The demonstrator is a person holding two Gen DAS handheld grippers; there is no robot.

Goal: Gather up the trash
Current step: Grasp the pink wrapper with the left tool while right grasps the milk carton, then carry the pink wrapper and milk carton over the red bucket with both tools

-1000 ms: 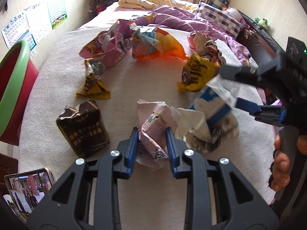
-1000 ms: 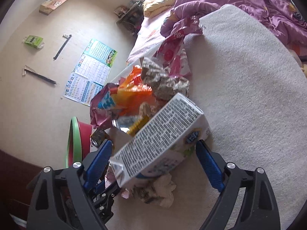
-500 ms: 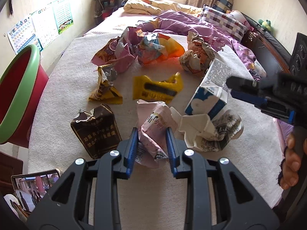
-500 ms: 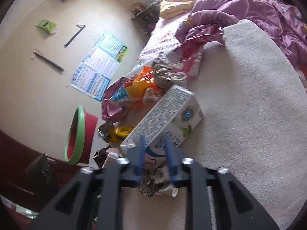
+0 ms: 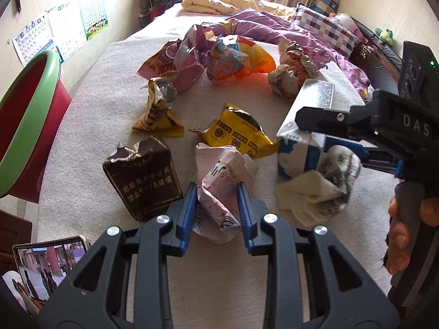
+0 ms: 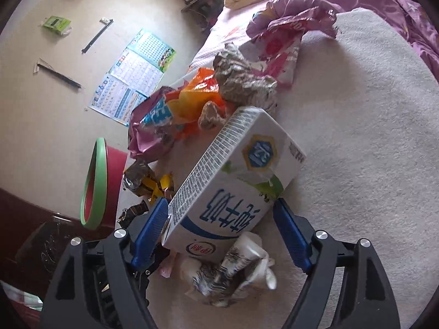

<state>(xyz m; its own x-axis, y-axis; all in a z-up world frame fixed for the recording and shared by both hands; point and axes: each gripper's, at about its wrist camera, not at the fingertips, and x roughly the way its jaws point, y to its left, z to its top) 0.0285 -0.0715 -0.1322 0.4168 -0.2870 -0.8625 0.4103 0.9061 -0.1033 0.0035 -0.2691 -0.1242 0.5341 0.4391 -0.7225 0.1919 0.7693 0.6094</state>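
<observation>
Two grippers are working over our cream blanket (image 5: pixel 225 274): our left gripper (image 5: pixel 218 203) is pinching the crumpled pink wrapper (image 5: pixel 222 183), while our right gripper (image 6: pixel 219 219), jaws spread wide, is straddling the milk carton (image 6: pixel 233 186) beside that wrapper.

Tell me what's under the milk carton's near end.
The milk carton leans over crumpled printed paper; a pink scrap shows at its edge. Anything deeper beneath is covered.

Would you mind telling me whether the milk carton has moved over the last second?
Yes. A second ago the milk carton hung in the right gripper, hiding the yellow packet; now it lies on the mat to that packet's right, jaws open around it.
</observation>
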